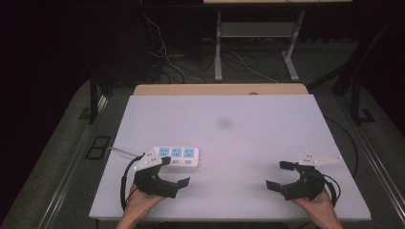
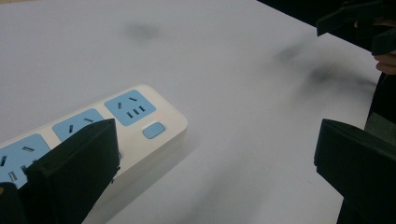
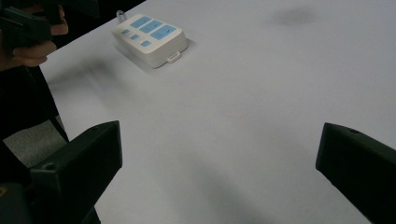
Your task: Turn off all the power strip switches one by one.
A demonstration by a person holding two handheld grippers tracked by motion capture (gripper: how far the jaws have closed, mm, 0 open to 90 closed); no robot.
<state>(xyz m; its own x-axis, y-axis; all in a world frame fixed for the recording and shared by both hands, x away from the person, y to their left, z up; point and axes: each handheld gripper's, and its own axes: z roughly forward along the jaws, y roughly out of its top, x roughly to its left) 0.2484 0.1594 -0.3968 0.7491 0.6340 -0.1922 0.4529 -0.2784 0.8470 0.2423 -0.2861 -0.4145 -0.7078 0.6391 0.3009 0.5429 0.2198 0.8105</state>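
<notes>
A white power strip (image 1: 176, 156) with three blue sockets and blue buttons lies on the white table (image 1: 267, 143), left of centre near the front. My left gripper (image 1: 175, 171) is open just in front of the strip's right end. One of its jaws hangs over the strip's near edge, and I cannot tell whether it touches. In the left gripper view the strip (image 2: 135, 116) lies beside the left jaw of the open gripper (image 2: 215, 172). My right gripper (image 1: 279, 175) stands open at the front right, holding nothing. In the right gripper view the strip (image 3: 149, 39) lies far off beyond the open gripper (image 3: 219, 163).
A white cord (image 1: 122, 151) runs left from the strip. A dark smudge (image 1: 224, 123) marks the table's middle. A wooden edge (image 1: 219, 89) borders the far side. Beyond it stand desk legs (image 1: 218, 47) and loose cables (image 1: 167, 57) on the floor.
</notes>
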